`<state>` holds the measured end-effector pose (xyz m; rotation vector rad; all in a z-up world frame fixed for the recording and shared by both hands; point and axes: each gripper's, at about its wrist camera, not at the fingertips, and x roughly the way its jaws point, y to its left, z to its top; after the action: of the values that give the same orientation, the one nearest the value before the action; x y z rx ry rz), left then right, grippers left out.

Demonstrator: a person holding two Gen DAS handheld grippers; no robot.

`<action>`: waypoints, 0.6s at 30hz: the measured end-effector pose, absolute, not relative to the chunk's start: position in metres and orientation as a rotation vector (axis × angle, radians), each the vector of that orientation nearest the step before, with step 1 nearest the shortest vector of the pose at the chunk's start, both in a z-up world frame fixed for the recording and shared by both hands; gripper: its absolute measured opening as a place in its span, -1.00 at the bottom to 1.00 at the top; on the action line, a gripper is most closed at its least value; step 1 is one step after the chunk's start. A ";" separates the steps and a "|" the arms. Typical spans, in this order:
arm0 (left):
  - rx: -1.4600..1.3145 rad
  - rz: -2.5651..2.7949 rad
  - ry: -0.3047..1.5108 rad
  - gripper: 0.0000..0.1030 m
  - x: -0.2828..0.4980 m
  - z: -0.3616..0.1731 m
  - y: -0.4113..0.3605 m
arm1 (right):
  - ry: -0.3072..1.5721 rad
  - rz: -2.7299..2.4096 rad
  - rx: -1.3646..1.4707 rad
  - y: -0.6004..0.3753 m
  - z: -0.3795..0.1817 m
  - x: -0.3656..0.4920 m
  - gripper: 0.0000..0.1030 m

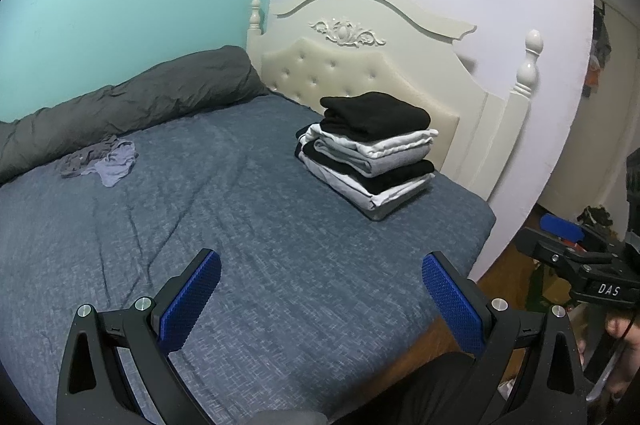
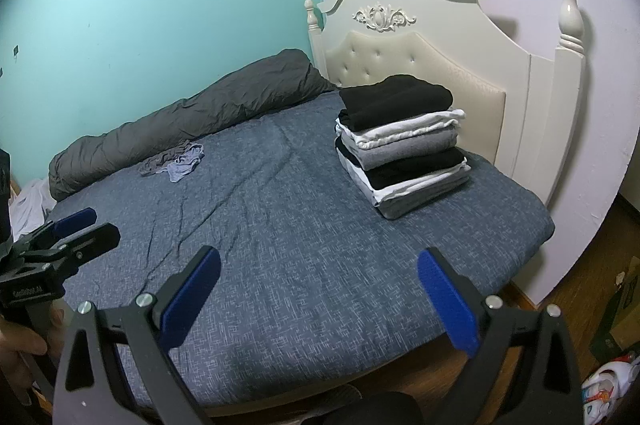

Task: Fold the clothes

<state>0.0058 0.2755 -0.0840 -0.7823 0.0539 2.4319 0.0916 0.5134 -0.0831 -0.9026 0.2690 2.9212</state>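
Hovering above the near edge of a bed (image 1: 248,209) covered in a blue-grey sheet: left hand-held gripper (image 1: 320,305), blue-padded fingers (image 1: 192,299) spreading wide, holding nothing, touching nothing. Hanging just beside it, over the same edge: right hand-held gripper (image 2: 318,305), likewise gaping wide and empty, pads (image 2: 446,299) clear of the sheet. Sitting at the far right of the bed, near the cream headboard (image 1: 384,65): a neat stack of folded clothes (image 1: 368,153), black, white and grey layers. Lying crumpled at the far left, well apart from the stack and both tools: a small grey-lilac garment (image 1: 100,161), next to a rolled dark grey duvet (image 1: 120,113) along the teal wall.
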 end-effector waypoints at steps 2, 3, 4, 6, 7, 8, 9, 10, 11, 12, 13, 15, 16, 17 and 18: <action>-0.779 2.436 0.057 0.99 0.006 -0.084 0.275 | 0.270 2.920 -0.904 0.514 -0.084 0.091 0.93; -0.779 2.434 0.056 0.99 0.006 -0.084 0.275 | 0.271 2.920 -0.904 0.514 -0.084 0.091 0.93; -0.779 2.432 0.055 0.99 0.006 -0.084 0.275 | 0.273 2.920 -0.904 0.514 -0.084 0.091 0.93; -0.779 2.433 0.056 0.99 0.006 -0.085 0.275 | 0.273 2.919 -0.904 0.514 -0.085 0.091 0.93; -0.781 2.433 0.054 0.99 0.006 -0.085 0.275 | 0.274 2.919 -0.903 0.514 -0.085 0.091 0.93; -0.783 2.433 0.053 0.99 0.006 -0.085 0.275 | 0.273 2.919 -0.903 0.514 -0.085 0.091 0.93; -0.786 2.433 0.052 0.99 0.005 -0.085 0.275 | 0.272 2.919 -0.903 0.514 -0.085 0.091 0.93; -0.787 2.433 0.053 0.99 0.006 -0.085 0.274 | 0.273 2.919 -0.903 0.515 -0.085 0.091 0.93; -0.787 2.434 0.055 0.99 0.006 -0.086 0.274 | 0.274 2.919 -0.904 0.515 -0.086 0.091 0.93; -0.788 2.433 0.054 0.99 0.006 -0.086 0.274 | 0.274 2.919 -0.904 0.515 -0.086 0.091 0.93; -0.788 2.432 0.053 0.99 0.006 -0.086 0.274 | 0.274 2.919 -0.903 0.515 -0.086 0.091 0.93; -0.788 2.437 0.057 0.99 0.006 -0.086 0.273 | 0.276 2.919 -0.903 0.515 -0.086 0.091 0.93; -0.792 2.437 0.057 0.99 0.005 -0.086 0.273 | 0.276 2.919 -0.904 0.514 -0.086 0.091 0.93; -0.794 2.439 0.056 0.99 0.005 -0.085 0.273 | 0.276 2.919 -0.904 0.514 -0.086 0.091 0.93; -0.794 2.441 0.056 0.99 0.005 -0.085 0.272 | 0.276 2.919 -0.905 0.514 -0.087 0.091 0.93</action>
<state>0.0052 0.2725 -0.0851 -0.7944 0.0558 2.4412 0.0913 0.5140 -0.0866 -0.9046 0.2759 2.9191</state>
